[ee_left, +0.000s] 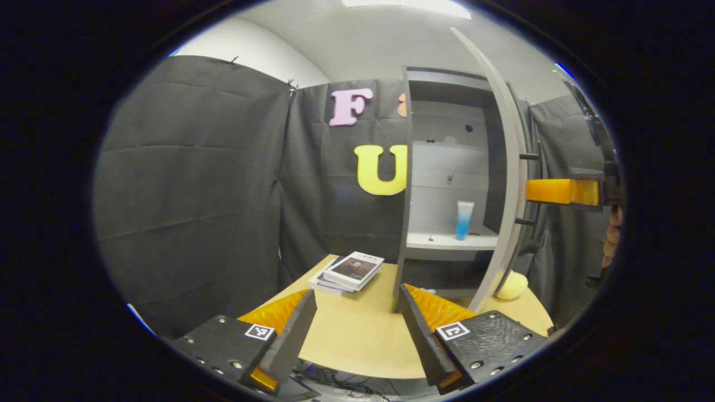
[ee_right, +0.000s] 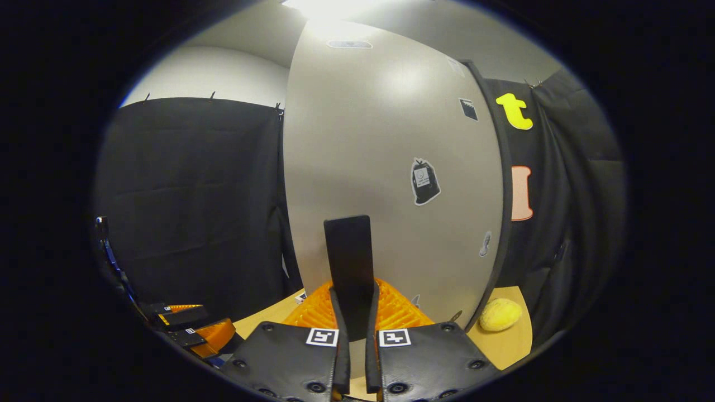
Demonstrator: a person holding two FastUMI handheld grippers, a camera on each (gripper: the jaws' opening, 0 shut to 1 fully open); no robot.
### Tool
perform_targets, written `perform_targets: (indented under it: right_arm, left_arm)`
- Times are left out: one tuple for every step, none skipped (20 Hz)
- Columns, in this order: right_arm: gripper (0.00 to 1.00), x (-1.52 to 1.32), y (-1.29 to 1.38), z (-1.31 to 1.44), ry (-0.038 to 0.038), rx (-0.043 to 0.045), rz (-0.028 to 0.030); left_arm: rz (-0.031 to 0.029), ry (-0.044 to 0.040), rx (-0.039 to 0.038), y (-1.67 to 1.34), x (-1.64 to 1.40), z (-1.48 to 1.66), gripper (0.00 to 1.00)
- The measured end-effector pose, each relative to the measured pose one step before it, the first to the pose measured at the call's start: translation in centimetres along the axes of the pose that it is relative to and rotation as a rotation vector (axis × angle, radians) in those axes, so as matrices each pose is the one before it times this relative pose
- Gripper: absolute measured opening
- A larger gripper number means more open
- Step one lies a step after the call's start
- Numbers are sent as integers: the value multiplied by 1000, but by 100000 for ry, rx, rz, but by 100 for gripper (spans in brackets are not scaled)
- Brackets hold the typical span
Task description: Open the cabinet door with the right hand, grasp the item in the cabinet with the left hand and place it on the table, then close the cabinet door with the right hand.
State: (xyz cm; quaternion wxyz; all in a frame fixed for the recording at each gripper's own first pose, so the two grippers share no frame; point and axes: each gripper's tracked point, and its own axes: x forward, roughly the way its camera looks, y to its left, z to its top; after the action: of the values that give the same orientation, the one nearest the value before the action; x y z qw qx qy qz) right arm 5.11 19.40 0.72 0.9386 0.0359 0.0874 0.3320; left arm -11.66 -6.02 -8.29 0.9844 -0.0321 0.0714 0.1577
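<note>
Tube (ee_left: 464,220) stands upright on the cabinet shelf (ee_left: 447,241), door (ee_right: 391,167) swung open. Right gripper (ee_right: 356,357) pinches the handle (ee_right: 349,268); it should hold steady while the spread left gripper (ee_left: 357,329) advances over the counter (ee_left: 357,335).

Cabinet door (ee_right: 391,167) was pale grey w/ small black stickers; tube (ee_left: 464,220) inside was blue-white; table (ee_left: 357,329) light wood; far-right sponge (ee_right: 500,314) yellow.
</note>
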Motion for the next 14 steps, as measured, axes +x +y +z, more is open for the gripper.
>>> perform_targets:
  right_arm:
    - [12, -716, -379, -133, 300, 194, -688]
    - [12, -636, -586, 1, 228, 803, -780]
    - [12, -449, -741, -63, 174, 900, -589]
    - [12, -415, -636, 90, -37, 974, -464]
    - [12, -589, -484, -58, -106, 678, -487]
    - [12, -388, -587, 53, -211, 357, -536]
    - [12, -420, -387, -73, 28, -45, -689]
    - [12, -646, -538, 82, 131, -171, -996]
    - [12, -758, -725, -18, 59, -174, -1266]
    - [12, -567, -615, -18, -158, -202, -1293]
    - [11, -612, -603, -141, -273, -28, -1156]
    - [11, -418, -533, 94, -285, 391, -1244]
    - [12, -727, -710, 27, -502, 595, -1066]
    - [11, -587, -717, -37, -561, 559, -845]
  left_arm:
    - [-568, 0, 756, -590, -426, -276, 87]
    - [-799, 406, 567, -714, -246, -250, 87]
    - [-1082, 412, 427, -892, -251, -344, 87]
    - [-1092, 371, 240, -805, -152, -188, 87]
    - [-1293, 278, 154, -898, -68, -180, 87]
    - [-1533, 89, 55, -905, 5, 14, 89]
    - [-1799, 41, 135, -903, 106, -76, 89]
    - [-1778, 31, 453, -755, 228, 79, 87]
    - [-1624, -136, 873, -745, 134, 146, 89]
    - [-1354, -154, 1170, -635, 292, 210, 87]
    - [-1245, -123, 1012, -620, 267, 13, 87]
    - [-1347, -201, 518, -547, 289, 178, 87]
    - [-1521, -252, 140, -704, 501, -33, 87]
    - [-1402, -116, 27, -467, 403, 40, 87]
